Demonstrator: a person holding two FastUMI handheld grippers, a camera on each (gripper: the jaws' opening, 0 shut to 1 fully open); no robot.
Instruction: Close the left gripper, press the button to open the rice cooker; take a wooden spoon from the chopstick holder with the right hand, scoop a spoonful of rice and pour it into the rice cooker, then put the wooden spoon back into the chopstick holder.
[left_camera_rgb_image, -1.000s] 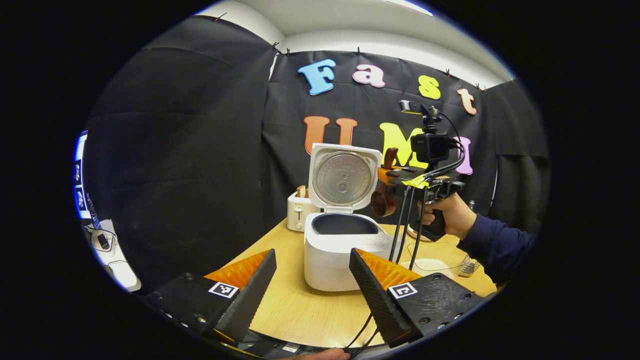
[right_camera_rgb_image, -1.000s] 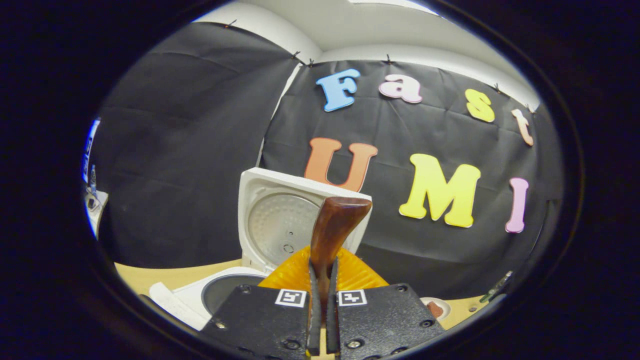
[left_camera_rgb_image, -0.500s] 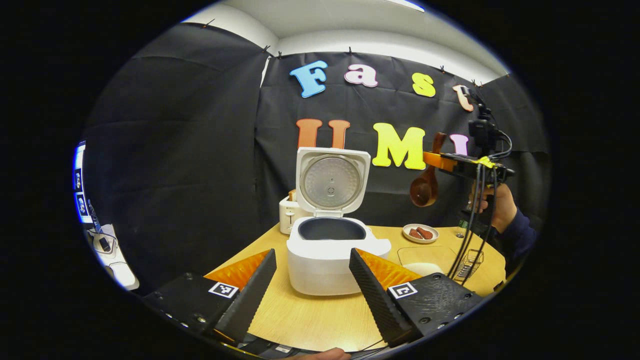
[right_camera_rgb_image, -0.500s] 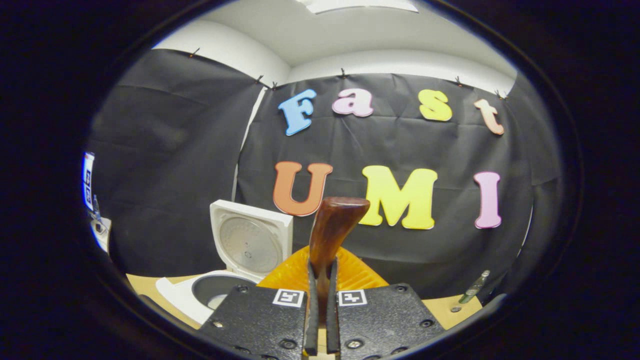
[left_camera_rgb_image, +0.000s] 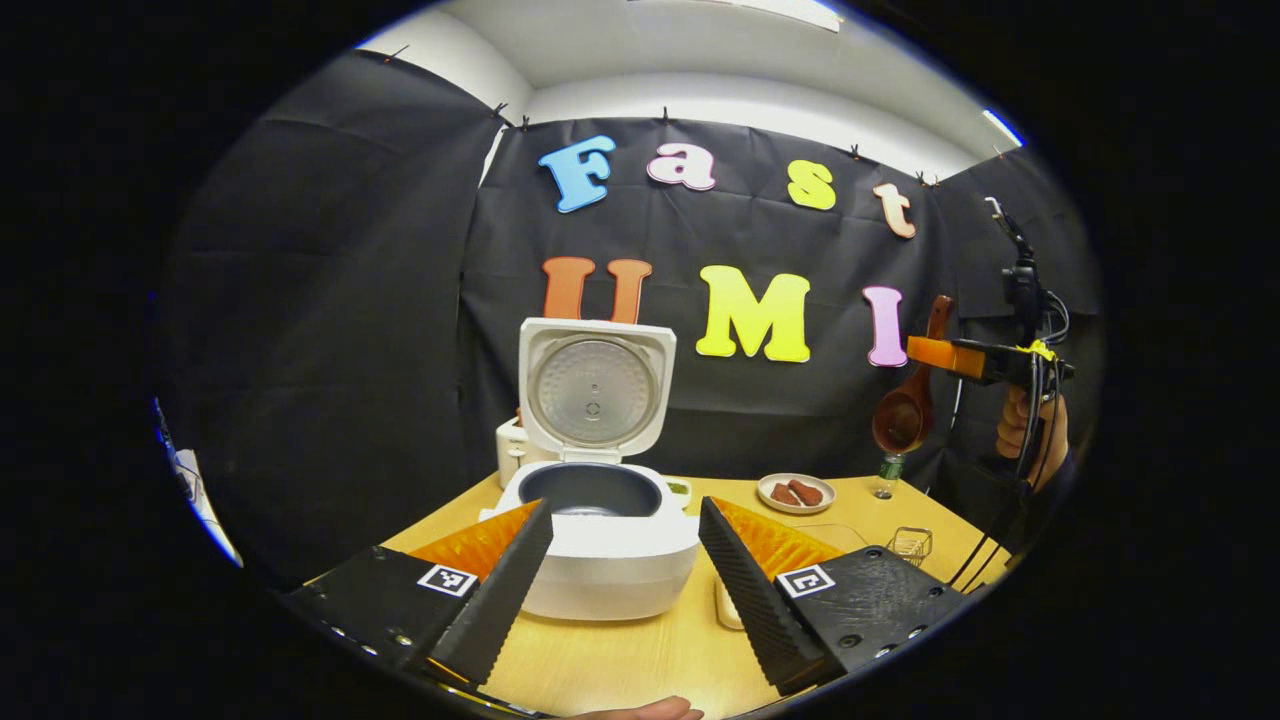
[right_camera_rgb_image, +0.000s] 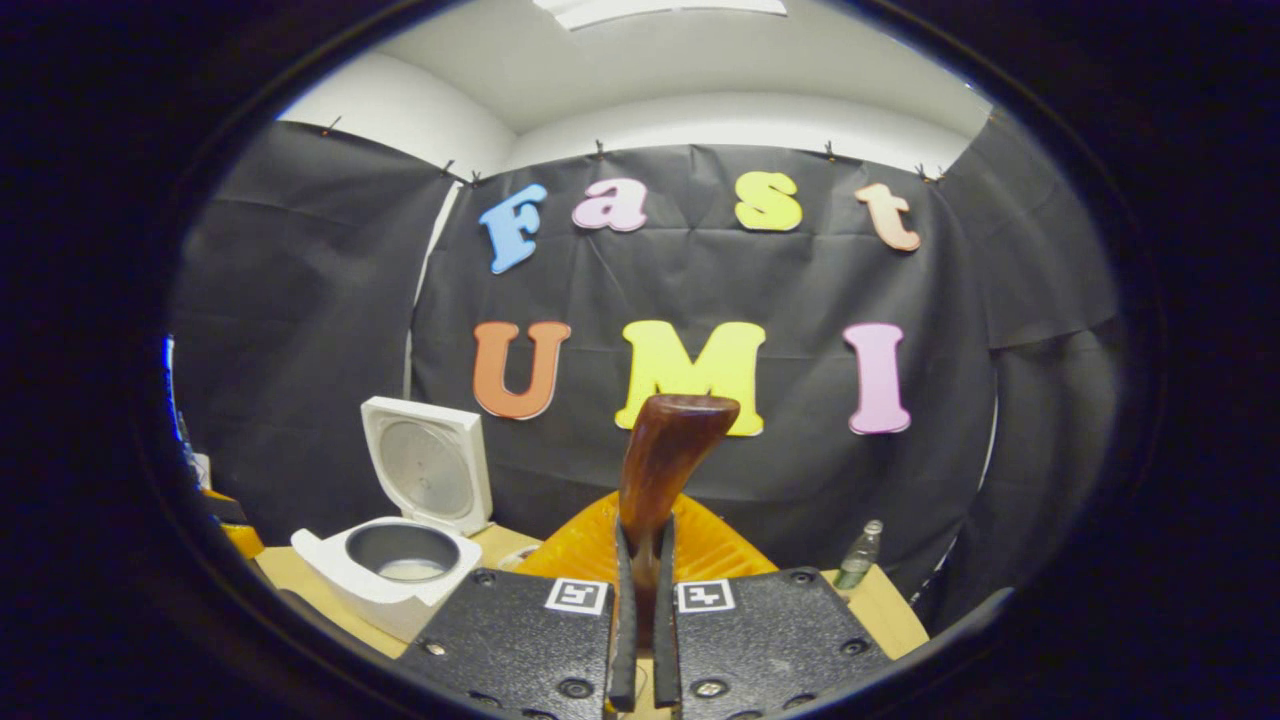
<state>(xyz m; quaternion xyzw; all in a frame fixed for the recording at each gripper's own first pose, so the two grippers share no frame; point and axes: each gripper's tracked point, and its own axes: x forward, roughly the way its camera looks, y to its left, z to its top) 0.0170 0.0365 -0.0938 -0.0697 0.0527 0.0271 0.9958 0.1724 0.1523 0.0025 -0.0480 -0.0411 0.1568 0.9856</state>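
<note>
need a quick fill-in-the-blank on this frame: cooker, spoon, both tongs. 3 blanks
1. The rice cooker has its lid ____.
2. The right tongs are shut on the handle of the ____.
3. The left tongs have their fingers ____, holding nothing.

Missing words: open; wooden spoon; apart

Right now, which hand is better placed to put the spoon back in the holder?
Right. The right tool is clamped on the wooden spoon, raised above the wire chopstick holder; the left tool is open, empty, facing the rice cooker.
</note>
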